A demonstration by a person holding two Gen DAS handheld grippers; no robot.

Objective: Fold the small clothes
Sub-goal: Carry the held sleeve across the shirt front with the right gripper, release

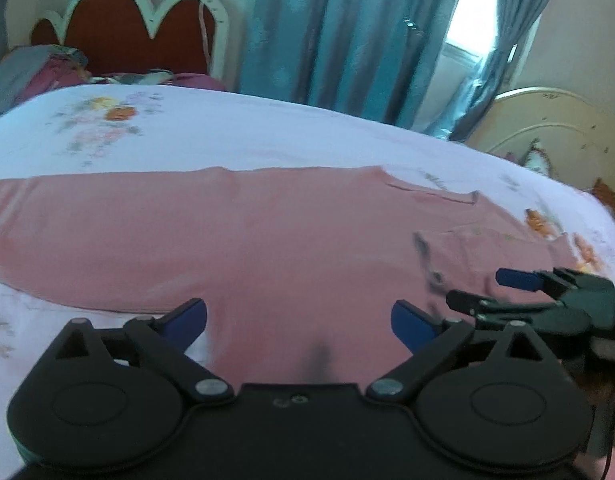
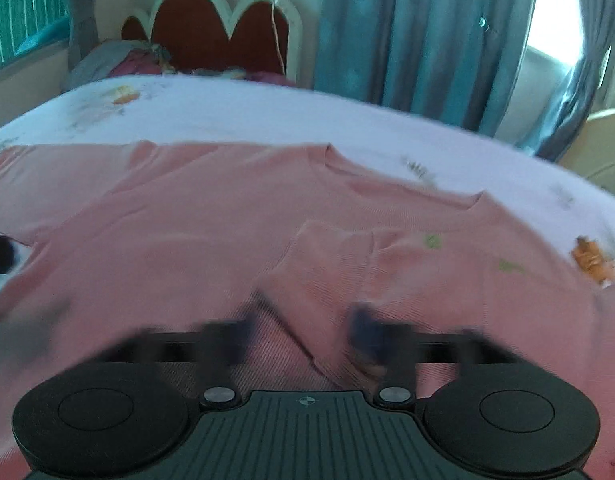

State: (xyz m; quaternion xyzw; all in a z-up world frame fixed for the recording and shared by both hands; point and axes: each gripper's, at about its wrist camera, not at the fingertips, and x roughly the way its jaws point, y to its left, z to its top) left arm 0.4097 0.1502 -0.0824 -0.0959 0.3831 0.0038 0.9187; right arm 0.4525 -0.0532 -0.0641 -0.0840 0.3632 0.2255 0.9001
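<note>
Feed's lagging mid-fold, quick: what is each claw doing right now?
Left claw: open, nothing held, over the pink shirt.
Right claw: open, blurred; a fold of the shirt lies between its fingers, not gripped.

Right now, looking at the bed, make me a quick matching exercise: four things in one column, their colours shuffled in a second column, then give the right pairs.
Things:
1. shirt
2. curtain
3. headboard
4. sheet

Colours:
A. white with flower prints
B. dark red with a white rim
C. pink
D. blue

Pairs: 1-C, 2-D, 3-B, 4-A
</note>
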